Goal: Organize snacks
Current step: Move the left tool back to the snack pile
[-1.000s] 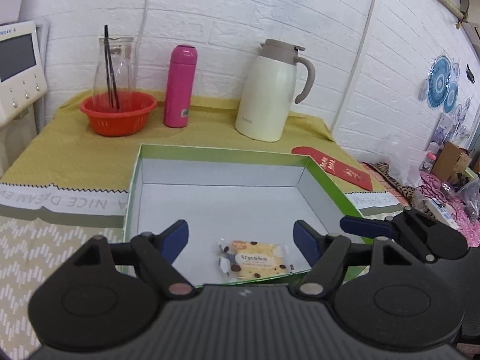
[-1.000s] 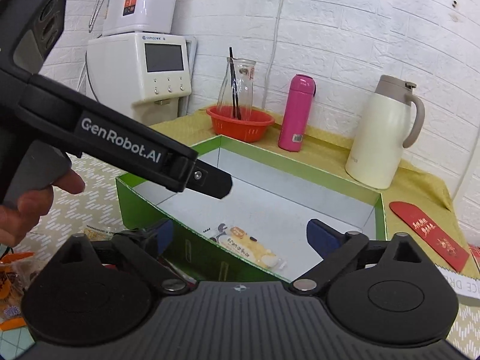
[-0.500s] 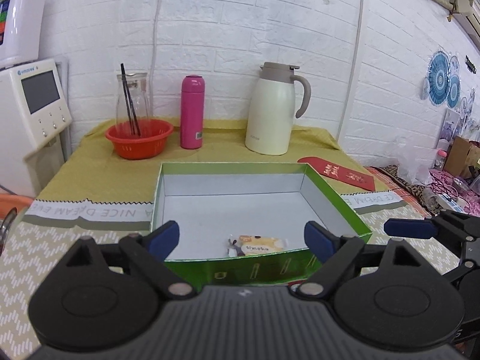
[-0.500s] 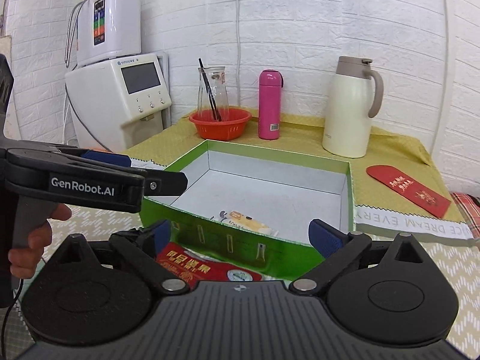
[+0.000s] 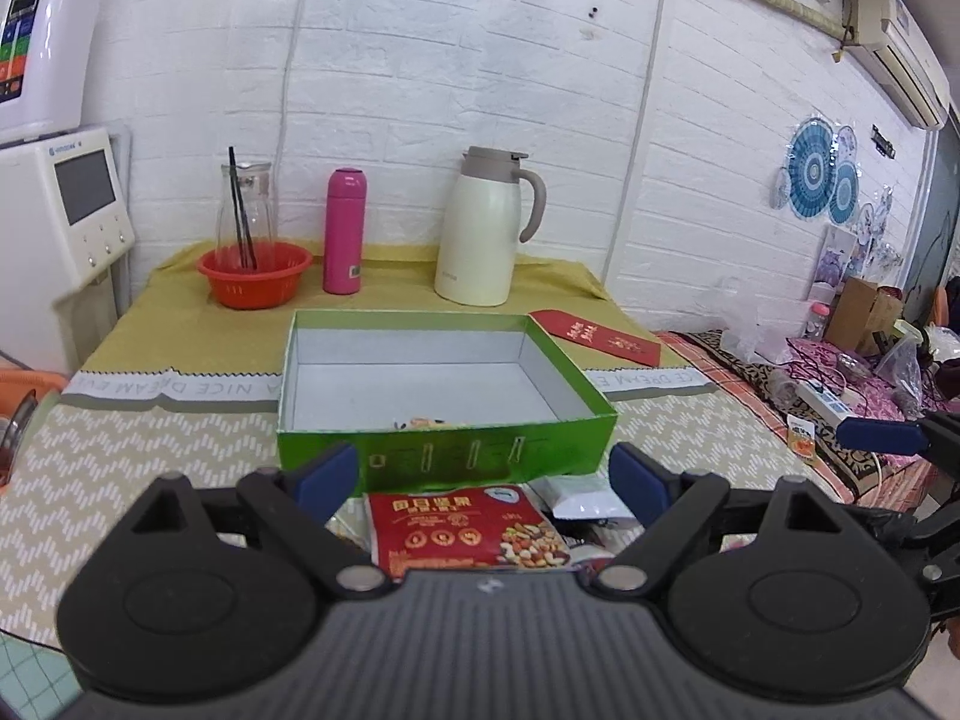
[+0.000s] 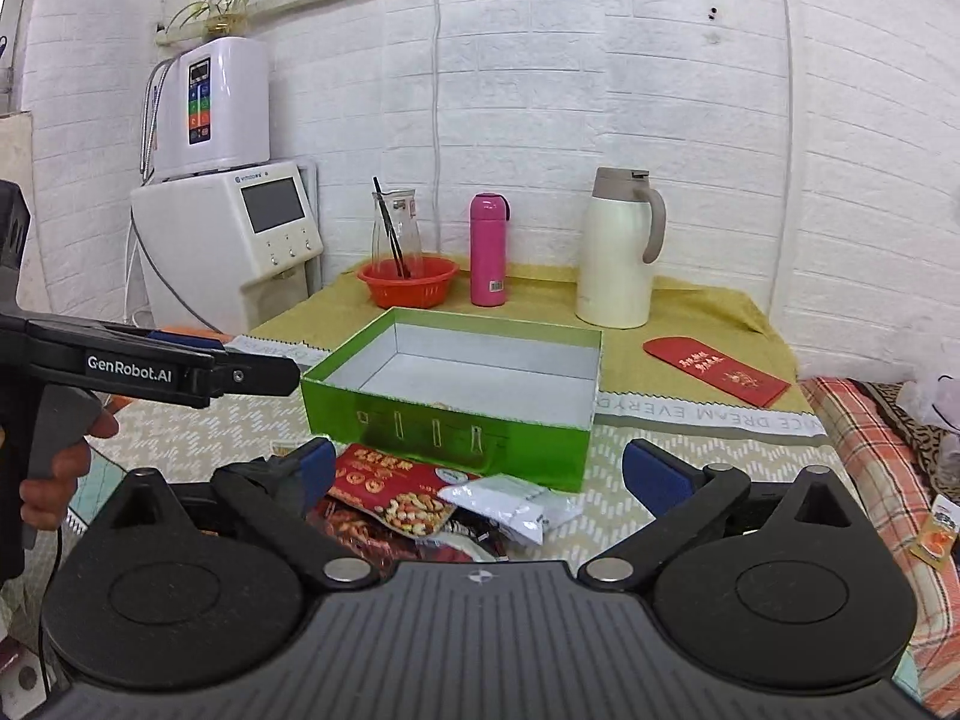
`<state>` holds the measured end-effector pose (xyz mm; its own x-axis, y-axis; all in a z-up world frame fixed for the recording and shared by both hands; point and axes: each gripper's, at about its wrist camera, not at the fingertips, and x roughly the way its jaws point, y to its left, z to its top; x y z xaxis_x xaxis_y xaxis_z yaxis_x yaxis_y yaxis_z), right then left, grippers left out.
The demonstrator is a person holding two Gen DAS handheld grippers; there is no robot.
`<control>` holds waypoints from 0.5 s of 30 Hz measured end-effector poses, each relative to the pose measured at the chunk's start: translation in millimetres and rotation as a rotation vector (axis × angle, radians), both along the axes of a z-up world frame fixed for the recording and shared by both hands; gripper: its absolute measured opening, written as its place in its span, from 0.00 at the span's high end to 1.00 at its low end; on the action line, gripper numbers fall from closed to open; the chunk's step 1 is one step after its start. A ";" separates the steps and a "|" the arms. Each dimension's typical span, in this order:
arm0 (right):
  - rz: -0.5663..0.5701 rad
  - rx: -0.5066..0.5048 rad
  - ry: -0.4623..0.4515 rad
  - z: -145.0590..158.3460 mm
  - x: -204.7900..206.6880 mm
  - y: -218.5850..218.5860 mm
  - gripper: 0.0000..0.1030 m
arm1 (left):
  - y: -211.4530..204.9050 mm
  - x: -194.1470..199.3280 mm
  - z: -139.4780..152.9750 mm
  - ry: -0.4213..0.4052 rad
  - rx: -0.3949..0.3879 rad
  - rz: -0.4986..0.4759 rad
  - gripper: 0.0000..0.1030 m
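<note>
We hold both tongs wide apart and empty, the left gripper [image 5: 485, 477] and the right gripper [image 6: 479, 471], hanging just in front of the green box [image 5: 444, 456]. A red snack packet [image 5: 465, 531] lies on the table [image 5: 150, 450] just before the box's near wall, with a white packet [image 6: 510, 504] beside it. A small snack [image 5: 423, 422] barely shows inside the box, against that near wall.

Both grippers [image 5: 483, 477] [image 6: 478, 471] wide open, empty
</note>
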<state>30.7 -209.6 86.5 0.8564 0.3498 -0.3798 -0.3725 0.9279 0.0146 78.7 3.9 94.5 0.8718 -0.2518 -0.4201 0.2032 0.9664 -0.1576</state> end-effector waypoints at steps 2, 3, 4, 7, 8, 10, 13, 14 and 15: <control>-0.002 -0.017 -0.003 -10.2 -14.3 -8.1 0.00 | -2.8 -11.9 -10.6 0.007 -0.003 -0.027 0.15; -0.004 -0.027 -0.007 -17.4 -20.0 -10.5 0.00 | -4.7 -17.1 -17.2 0.018 -0.002 -0.037 0.15; -0.007 -0.037 -0.018 -25.0 -25.0 -13.0 0.00 | -5.8 -22.0 -24.1 0.031 0.001 -0.043 0.15; -0.001 -0.082 -0.020 -50.3 -27.9 -16.6 0.00 | -7.1 -35.1 -45.8 0.075 -0.004 -0.067 0.15; -0.006 -0.100 -0.001 -56.7 -25.1 -15.9 0.00 | -6.0 -40.0 -53.0 0.092 -0.012 -0.072 0.15; -0.010 -0.148 0.021 -66.9 -17.5 -12.9 0.00 | -2.3 -48.8 -65.0 0.124 -0.044 -0.069 0.15; -0.028 -0.150 0.019 -72.1 1.3 -8.7 0.00 | 1.1 -60.1 -75.6 0.165 -0.089 -0.078 0.15; -0.031 -0.133 0.024 -72.1 8.4 -8.4 0.00 | 1.1 -62.5 -77.2 0.170 -0.094 -0.081 0.15; -0.028 -0.109 0.031 -73.0 14.6 -9.3 0.00 | 0.6 -64.6 -77.9 0.172 -0.095 -0.083 0.15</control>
